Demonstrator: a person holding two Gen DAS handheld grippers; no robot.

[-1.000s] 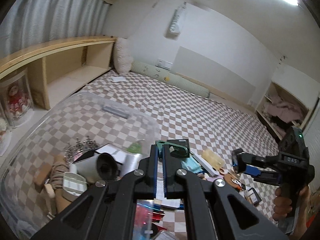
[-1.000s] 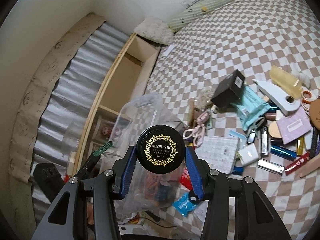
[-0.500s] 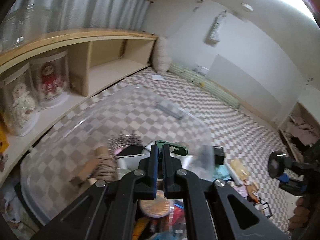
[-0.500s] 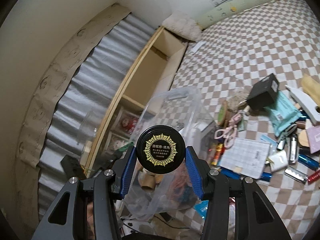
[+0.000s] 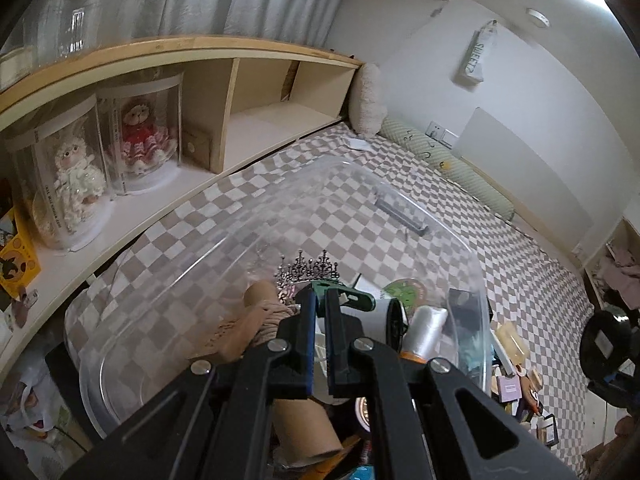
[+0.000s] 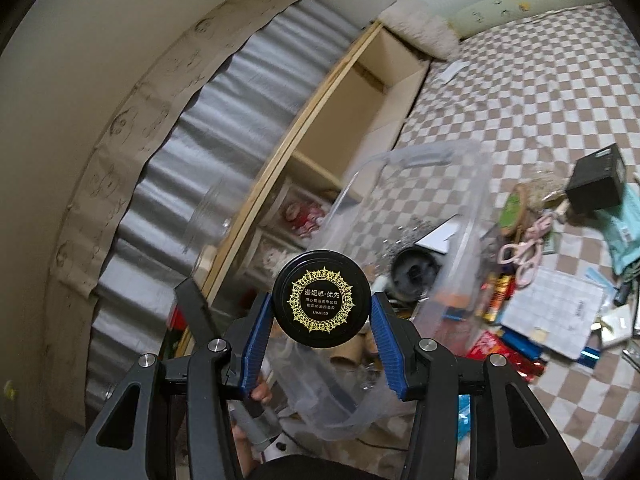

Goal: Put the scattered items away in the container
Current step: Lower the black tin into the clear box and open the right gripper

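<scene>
Nearest, the right tool [image 6: 321,322] is clamped on a round black jar with gold lid print [image 6: 320,298], its lid facing the camera and its axis along the fingers. Beyond, the left tool [image 5: 319,322], fingers together, pinches a green clip [image 5: 347,295] over the clear plastic container [image 5: 248,240] on the checkered bed [image 5: 500,240].

The clear container [image 5: 460,240] is sitting on the bed [image 5: 520,264], beside the shelf [image 5: 120,216]. A tiara [image 5: 310,266] and spool [image 5: 426,330] are lying inside; scattered items [image 6: 560,292] are lying right of it.
</scene>
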